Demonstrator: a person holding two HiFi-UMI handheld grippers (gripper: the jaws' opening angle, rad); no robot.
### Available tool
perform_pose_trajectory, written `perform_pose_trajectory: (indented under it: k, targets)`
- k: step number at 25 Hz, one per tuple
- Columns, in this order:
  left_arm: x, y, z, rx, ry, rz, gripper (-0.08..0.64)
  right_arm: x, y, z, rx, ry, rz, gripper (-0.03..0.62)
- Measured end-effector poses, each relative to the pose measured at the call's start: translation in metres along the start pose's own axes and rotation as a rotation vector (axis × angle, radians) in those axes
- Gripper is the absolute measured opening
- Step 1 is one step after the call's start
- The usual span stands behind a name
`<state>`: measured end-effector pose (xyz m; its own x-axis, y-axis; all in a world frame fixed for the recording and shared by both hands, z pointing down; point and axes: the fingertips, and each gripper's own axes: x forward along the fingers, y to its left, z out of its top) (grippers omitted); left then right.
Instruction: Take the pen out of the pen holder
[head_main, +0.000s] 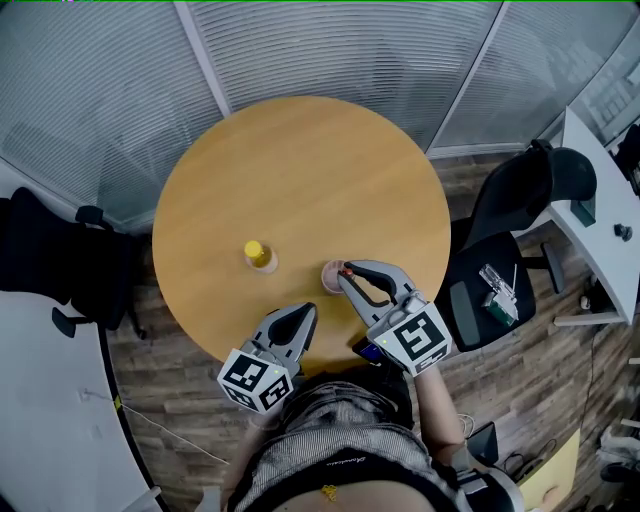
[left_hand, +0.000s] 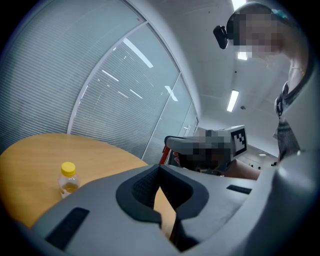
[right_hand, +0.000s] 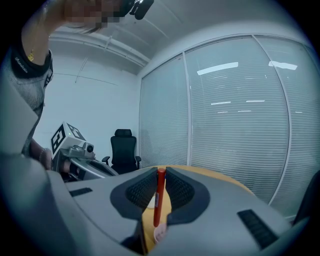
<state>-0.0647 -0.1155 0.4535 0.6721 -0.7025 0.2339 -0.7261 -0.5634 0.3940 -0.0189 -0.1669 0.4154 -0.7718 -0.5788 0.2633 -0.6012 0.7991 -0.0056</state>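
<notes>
A red pen (right_hand: 160, 197) stands upright between the jaws of my right gripper (right_hand: 159, 176), which is shut on it. Its lower end sits in a small pink pen holder (right_hand: 159, 235). In the head view the pen holder (head_main: 329, 277) stands near the table's front edge, with my right gripper (head_main: 347, 272) right over it. My left gripper (head_main: 304, 316) hovers at the front edge, left of the holder, shut and with nothing in it. In the left gripper view my left gripper (left_hand: 159, 174) points across the table, and the red pen (left_hand: 163, 154) shows beside the right gripper.
A small bottle with a yellow cap (head_main: 259, 254) stands on the round wooden table (head_main: 300, 170), left of the holder. A black office chair (head_main: 500, 270) is at the right, another dark chair (head_main: 60, 260) at the left. Glass walls with blinds stand behind the table.
</notes>
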Motion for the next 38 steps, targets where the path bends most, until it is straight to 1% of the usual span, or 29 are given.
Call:
perform_pose_trajectory:
  k: [4,8,10,14,17,20,23,27,38]
  targets:
    - [0.001,0.0,-0.001,0.003,0.003,0.006,0.005,0.001,0.0,0.002,-0.021,-0.007,0.011,0.064]
    - [0.0,0.001,-0.001,0.002,0.001,0.008,0.005,0.002,0.0,0.0,-0.006,-0.002,0.008,0.063]
    - [0.001,0.001,0.0,0.0,0.0,0.007,0.005,0.002,-0.001,-0.001,-0.027,-0.002,0.013,0.064]
    - [0.0,0.001,0.0,0.002,0.002,0.006,0.005,0.003,-0.001,0.0,-0.003,-0.003,0.002,0.063]
    - [0.0,0.001,0.0,0.002,0.002,0.003,0.005,0.003,-0.001,-0.002,-0.031,0.006,0.004,0.063]
    - [0.002,0.0,0.0,0.002,0.003,0.002,0.005,0.003,-0.002,-0.002,-0.004,0.009,-0.007,0.063]
    - [0.002,0.0,-0.001,0.004,0.006,0.004,0.005,0.004,-0.002,-0.005,-0.029,0.009,0.005,0.063]
    - [0.002,0.001,-0.002,0.003,0.007,0.008,0.005,0.005,-0.002,-0.006,0.001,0.012,0.003,0.063]
    - [0.001,0.002,-0.003,0.011,0.017,0.007,0.005,0.006,-0.005,-0.012,-0.001,0.031,-0.014,0.063]
